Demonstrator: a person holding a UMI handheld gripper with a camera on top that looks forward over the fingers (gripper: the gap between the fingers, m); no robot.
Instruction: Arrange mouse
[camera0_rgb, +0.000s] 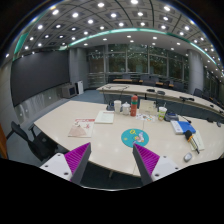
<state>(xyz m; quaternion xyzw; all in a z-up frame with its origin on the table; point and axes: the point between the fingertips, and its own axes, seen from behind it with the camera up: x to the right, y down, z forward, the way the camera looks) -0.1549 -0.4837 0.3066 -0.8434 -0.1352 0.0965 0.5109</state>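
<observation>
The gripper is hovering high with fingers spread and grasping nothing, apparently surveying the table; the mouse is lying just beyond the right finger, untouched.

The broad pale cream worktop looks smooth and matt, like laminate. A round teal mat on it seems soft and dull. Flat sheets look like paper. The tool's magenta pads appear ribbed and rubbery.
</observation>
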